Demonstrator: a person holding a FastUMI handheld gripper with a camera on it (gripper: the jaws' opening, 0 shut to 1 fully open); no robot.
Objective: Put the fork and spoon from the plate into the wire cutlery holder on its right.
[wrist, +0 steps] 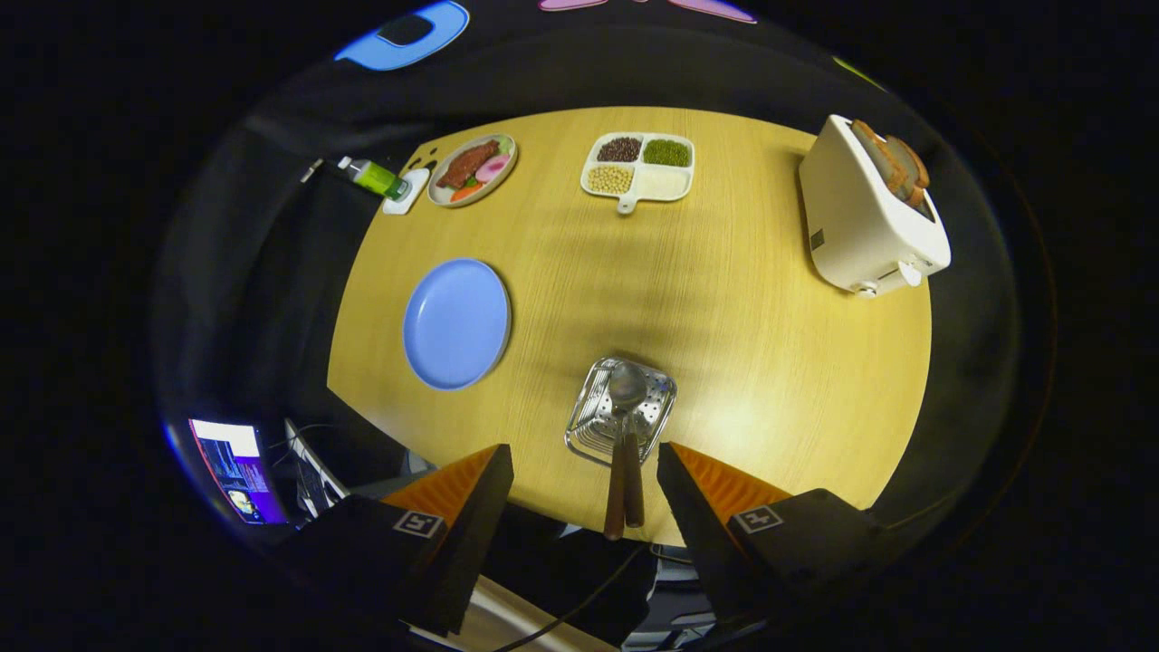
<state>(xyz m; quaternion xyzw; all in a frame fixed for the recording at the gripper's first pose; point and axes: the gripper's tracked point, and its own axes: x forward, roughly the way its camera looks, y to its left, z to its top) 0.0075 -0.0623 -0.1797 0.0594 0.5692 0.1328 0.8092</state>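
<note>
Now tool [584,480] gapes above spoon [627,389] in holder [589,426]; no legible writing.

Blue plate [456,323], silver wire holder [621,412], brown-handled cutlery [624,480], white toaster [867,215], pale wood-grain table [724,299].

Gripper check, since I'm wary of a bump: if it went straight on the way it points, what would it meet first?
Probably the wooden handles standing in the wire cutlery holder, between the open gripper's fingers; depth is unclear.

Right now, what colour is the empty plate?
Light blue plate, seen in the gripper view.
</note>
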